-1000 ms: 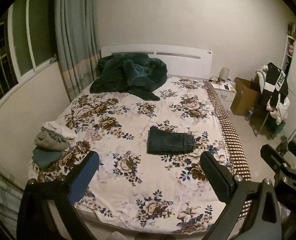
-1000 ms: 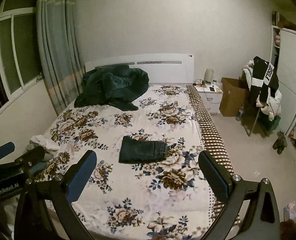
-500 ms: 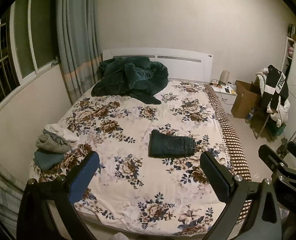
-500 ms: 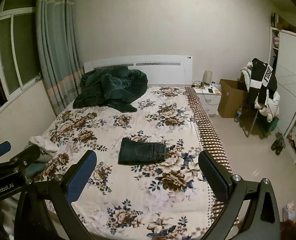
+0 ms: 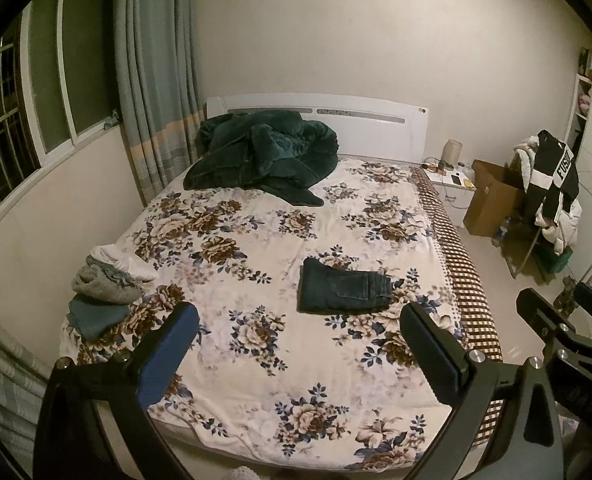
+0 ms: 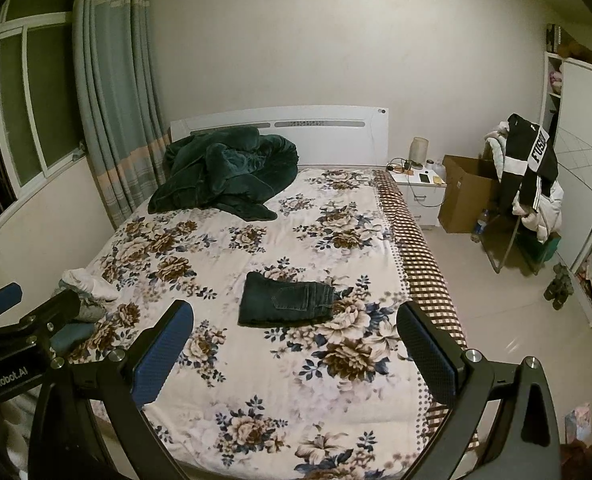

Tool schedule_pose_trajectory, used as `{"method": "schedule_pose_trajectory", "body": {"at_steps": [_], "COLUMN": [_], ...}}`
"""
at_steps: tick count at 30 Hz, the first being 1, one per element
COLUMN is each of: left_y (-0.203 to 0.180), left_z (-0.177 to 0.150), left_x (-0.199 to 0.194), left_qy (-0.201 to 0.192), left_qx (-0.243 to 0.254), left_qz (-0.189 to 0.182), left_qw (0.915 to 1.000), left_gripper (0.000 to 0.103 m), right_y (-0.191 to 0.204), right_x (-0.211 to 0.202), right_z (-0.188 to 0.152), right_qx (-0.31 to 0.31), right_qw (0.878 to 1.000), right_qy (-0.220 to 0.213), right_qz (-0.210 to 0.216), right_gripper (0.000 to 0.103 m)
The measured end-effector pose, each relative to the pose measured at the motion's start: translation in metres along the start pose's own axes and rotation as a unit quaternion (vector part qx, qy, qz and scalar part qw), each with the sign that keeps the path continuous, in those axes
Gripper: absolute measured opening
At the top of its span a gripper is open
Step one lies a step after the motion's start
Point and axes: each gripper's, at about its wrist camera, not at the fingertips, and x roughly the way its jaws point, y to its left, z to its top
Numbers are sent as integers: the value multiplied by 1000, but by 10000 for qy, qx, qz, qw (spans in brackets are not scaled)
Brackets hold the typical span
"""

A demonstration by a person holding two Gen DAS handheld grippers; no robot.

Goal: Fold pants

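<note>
Denim, dark folded pants (image 5: 343, 292) on my floral bed (image 5: 256, 360): soft, weighty; both grippers (image 5: 296, 344) (image 6: 294, 340) released, I'd pinch thick folded edges.

left gripper (image 5: 299, 336) is held level, fingers spread wide, gripping nothing. right gripper (image 6: 296, 336) sits alongside at its 3 o'clock, equally wide and bare.

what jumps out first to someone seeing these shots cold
The floral bedspread fills both views, with dark folded pants lying alone near its middle. A rumpled dark green blanket is heaped against the headboard, and both open tools, left tool and right tool, hover empty at the foot.
</note>
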Motion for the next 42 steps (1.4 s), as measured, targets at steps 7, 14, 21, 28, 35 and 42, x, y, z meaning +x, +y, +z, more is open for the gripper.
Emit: {"method": "schedule_pose_trajectory", "body": {"at_steps": [7, 14, 21, 28, 35, 42], "left_y": [-5, -8, -7, -6, -4, -3], "left_z": [-2, -4, -4, -5, -6, -7], "left_x": [-2, -4, -3, -3, -3, -4], "left_qy": [4, 44, 42, 47, 71, 77], "left_qx": [5, -10, 5, 9, -14, -18], "left_qz": [-24, -10, -11, -12, -9, -6], "left_qw": [10000, 10000, 10000, 10000, 10000, 10000], "left_gripper": [103, 103, 103, 103, 103, 103], "right_y": [-3, -5, -7, -9, -11, -12], "right_x": [3, 5, 6, 6, 7, 6], "right_z": [2, 2, 0, 0, -1, -2], "right_qx": [-12, -10, 1, 34, 11, 29], "right_qw": [10000, 10000, 10000, 10000, 10000, 10000], "right_qy": [17, 24, 54, 59, 75, 83], "right_qz": [20, -12, -20, -23, -10, -12], "right_gripper": [103, 103, 103, 103, 103, 103]}}
